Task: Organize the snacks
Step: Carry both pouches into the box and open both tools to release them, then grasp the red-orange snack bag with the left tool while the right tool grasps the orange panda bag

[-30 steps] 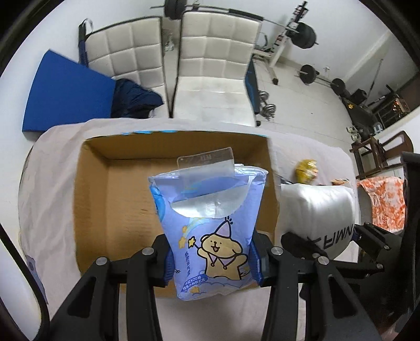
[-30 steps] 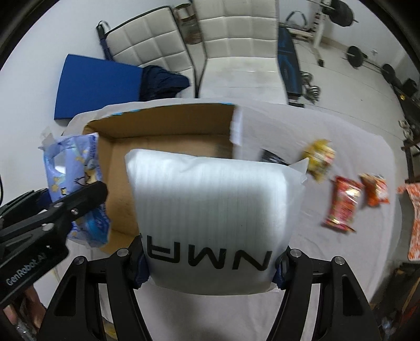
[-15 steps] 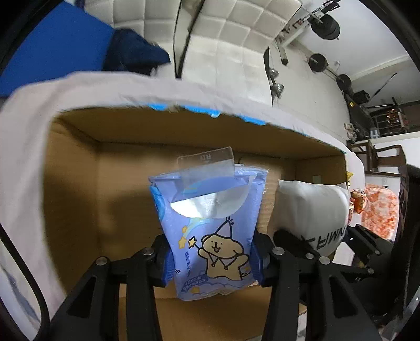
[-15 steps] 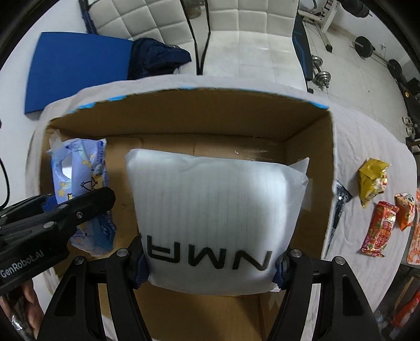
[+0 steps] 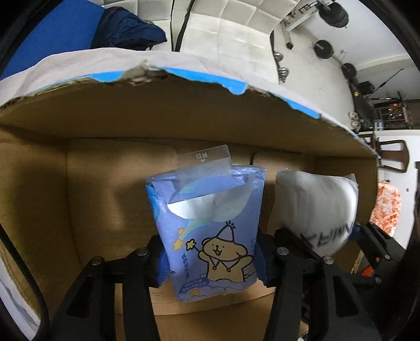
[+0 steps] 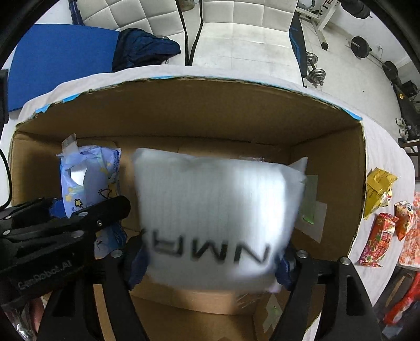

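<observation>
My left gripper (image 5: pixel 210 259) is shut on a blue packet with a cartoon bear (image 5: pixel 210 230), held upright inside the open cardboard box (image 5: pixel 183 115). To its right, my right gripper (image 6: pixel 210 259) is shut on a white foam-wrapped pack with black letters (image 6: pixel 218 209), also low inside the box (image 6: pixel 199 105). The right wrist view shows the blue packet (image 6: pixel 89 181) and the left gripper (image 6: pixel 86 217) at the left. The white pack (image 5: pixel 315 207) appears blurred at the right of the left wrist view.
Several loose snack packets lie on the white cloth right of the box: a yellow one (image 6: pixel 378 188) and red ones (image 6: pixel 378 238). Beyond the table stand white padded chairs (image 6: pixel 236 23), a blue mat (image 6: pixel 57 49) and gym weights (image 6: pixel 315 73).
Both grippers have carried their packs forward and down from above the table into the box. The box walls now fill both views.
</observation>
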`<state>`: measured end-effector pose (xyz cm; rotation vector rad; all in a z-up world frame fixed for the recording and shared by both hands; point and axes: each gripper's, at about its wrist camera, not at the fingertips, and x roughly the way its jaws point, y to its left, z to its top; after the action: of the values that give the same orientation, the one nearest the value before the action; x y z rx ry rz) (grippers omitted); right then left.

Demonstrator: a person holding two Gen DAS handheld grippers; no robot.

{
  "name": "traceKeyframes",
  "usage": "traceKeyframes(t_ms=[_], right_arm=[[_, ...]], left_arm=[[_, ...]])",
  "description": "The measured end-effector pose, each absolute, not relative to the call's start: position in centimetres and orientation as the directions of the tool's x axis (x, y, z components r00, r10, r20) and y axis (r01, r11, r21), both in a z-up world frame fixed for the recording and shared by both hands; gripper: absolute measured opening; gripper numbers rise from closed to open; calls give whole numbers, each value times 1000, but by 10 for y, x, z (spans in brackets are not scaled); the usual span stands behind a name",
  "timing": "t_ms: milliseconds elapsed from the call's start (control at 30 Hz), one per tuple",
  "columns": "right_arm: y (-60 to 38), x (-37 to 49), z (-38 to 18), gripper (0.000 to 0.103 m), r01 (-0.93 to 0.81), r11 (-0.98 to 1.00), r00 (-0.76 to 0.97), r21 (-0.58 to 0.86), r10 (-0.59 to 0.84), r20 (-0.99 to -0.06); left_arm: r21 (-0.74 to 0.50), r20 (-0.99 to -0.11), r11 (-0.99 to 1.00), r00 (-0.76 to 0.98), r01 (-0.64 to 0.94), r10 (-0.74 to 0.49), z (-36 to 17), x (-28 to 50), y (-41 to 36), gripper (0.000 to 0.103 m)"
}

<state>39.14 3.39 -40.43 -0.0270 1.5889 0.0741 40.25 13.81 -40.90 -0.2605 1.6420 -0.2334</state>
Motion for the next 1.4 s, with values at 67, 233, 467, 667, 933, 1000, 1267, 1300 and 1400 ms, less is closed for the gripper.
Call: traceKeyframes(t_ms=[67, 233, 467, 667, 933, 1000, 1267, 1300, 1400], right_arm=[[33, 391, -403, 90, -61, 998, -17, 35, 34, -999], [31, 391, -396, 103, -47, 998, -5, 39, 39, -999], [25, 380, -381, 103, -20, 999, -2, 41, 41, -999], [27, 357, -361, 103, 11, 997, 31, 75, 74, -997], [25, 314, -328, 103, 8, 996, 94, 89, 88, -992], [24, 303, -318, 103, 4, 996, 114, 91, 90, -989], [19, 269, -277, 103, -11, 992, 169, 125, 125, -978], [17, 265, -274, 103, -11, 991, 172, 134, 134, -976], [7, 255, -263, 103, -14, 987, 179, 161, 161, -971]], left_arm=[[-288, -954, 957, -75, -30, -290, -408, 401, 138, 58], [-240, -970, 970, -31, -33, -241, -397, 400, 135, 76], [-150, -988, 989, 41, -15, -149, -374, 381, 144, 99], [-89, -986, 996, 140, -3, -87, -340, 359, 148, 100], [-86, -968, 996, 236, -7, -82, -300, 320, 158, 100], [-73, -964, 997, 258, -8, -69, -292, 311, 157, 100], [-42, -946, 999, 322, -3, -39, -265, 278, 149, 100], [-45, -945, 999, 325, -5, -41, -260, 273, 147, 100], [-42, -941, 999, 335, -10, -37, -250, 265, 136, 100]])
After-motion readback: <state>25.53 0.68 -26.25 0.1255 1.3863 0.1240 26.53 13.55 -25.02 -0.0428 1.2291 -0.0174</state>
